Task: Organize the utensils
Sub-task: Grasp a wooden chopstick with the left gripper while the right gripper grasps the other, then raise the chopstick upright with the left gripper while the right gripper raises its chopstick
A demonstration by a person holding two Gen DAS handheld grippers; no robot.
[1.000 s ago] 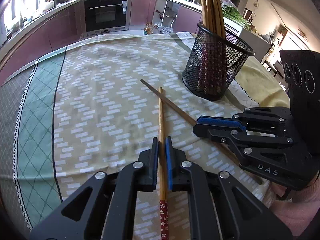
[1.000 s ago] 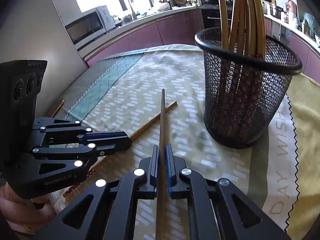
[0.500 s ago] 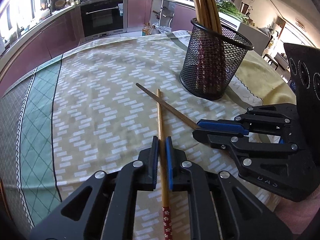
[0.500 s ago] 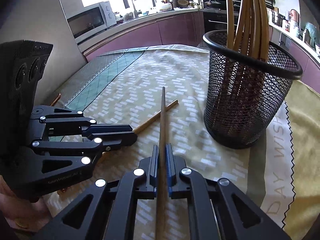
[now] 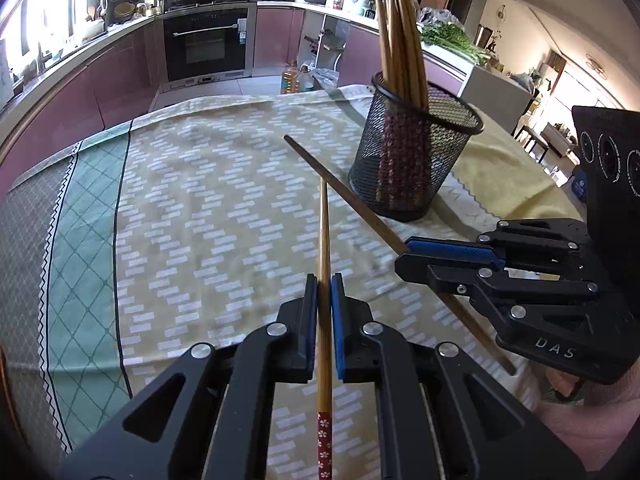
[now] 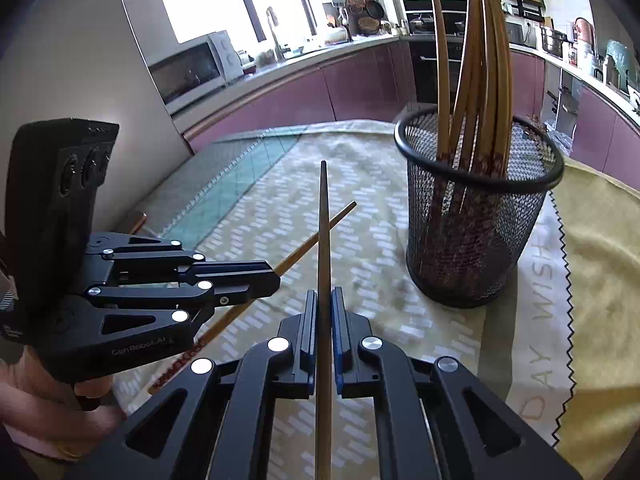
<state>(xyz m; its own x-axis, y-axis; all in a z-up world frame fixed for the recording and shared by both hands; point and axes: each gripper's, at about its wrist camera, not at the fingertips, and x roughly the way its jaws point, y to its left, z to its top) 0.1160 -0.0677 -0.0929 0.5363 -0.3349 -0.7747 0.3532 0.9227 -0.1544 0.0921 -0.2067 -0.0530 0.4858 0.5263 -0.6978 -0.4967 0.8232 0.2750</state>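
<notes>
Chopsticks (image 5: pixel 325 240) (image 6: pixel 323 240) had come up off the tablecloth (image 5: pixel 200 220), each pinched tight in one gripper (image 5: pixel 324 280) (image 6: pixel 323 296), ready for the mesh cup (image 6: pixel 476 224) near the far edge.

Both tools are showing the same build: matte black plastic linkages, ribbed into triangular cut-outs and pinned with round silver screws. The left gripper (image 5: pixel 324 320) is wearing blue pads on the inner faces of its fingers (image 5: pixel 338 320); the right gripper (image 6: pixel 323 332) is carrying blue only on its right-hand pad, the other one looking black. Seen from the opposite camera, the left gripper is bearing white "GenRobot.AI" lettering on its side, and the right one is reading "DAS". Above each linkage a black ribbed housing with three round sockets is rising. A pink sleeve (image 5: pixel 592 420) is showing below the right gripper.
</notes>
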